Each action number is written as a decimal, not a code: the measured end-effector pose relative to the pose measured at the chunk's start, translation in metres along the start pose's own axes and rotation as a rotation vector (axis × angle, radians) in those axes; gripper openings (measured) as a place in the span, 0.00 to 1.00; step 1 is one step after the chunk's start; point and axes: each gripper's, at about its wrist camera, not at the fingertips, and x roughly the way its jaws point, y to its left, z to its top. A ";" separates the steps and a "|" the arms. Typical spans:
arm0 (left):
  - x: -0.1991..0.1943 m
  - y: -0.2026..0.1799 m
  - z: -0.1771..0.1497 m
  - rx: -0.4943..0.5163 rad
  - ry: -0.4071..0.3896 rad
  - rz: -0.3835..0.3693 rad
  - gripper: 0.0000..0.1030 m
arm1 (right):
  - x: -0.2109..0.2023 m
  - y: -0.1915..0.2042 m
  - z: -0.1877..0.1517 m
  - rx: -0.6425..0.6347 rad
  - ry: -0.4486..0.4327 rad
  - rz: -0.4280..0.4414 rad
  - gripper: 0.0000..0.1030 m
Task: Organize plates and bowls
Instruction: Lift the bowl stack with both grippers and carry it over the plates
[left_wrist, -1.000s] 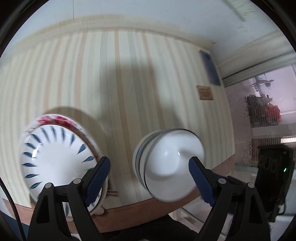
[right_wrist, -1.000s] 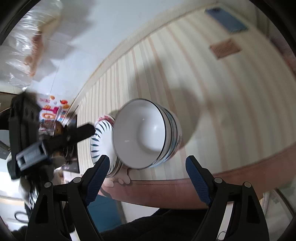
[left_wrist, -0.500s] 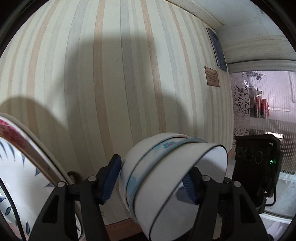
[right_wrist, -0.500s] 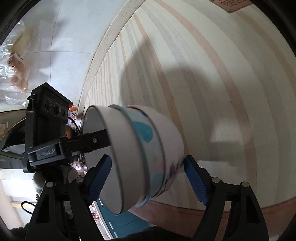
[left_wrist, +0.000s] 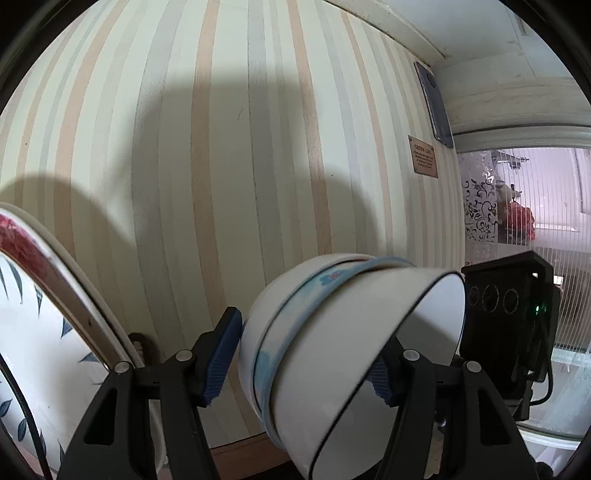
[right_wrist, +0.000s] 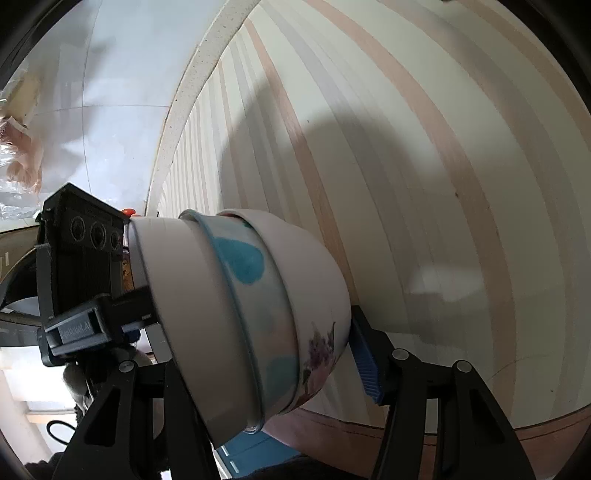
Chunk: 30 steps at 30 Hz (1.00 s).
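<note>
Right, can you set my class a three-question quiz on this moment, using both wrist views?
1. How many bowls are nested in the stack of bowls?
2. True or false: the stack sits upright, rims facing up.
3. In the left wrist view, what is to the left of the stack? A: plates with blue leaf marks. B: a kettle. C: a chopping board.

Key: 1: three. 2: false, the stack is tipped on its side. 3: A.
</note>
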 end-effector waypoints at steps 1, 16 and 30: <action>-0.001 -0.001 0.000 -0.003 -0.004 0.000 0.58 | -0.001 0.001 0.002 0.001 0.000 0.002 0.57; -0.047 0.006 -0.002 -0.044 -0.081 0.000 0.58 | -0.005 0.041 0.017 -0.062 0.019 0.013 0.57; -0.135 0.087 -0.032 -0.159 -0.203 0.004 0.58 | 0.047 0.145 0.011 -0.203 0.111 0.028 0.57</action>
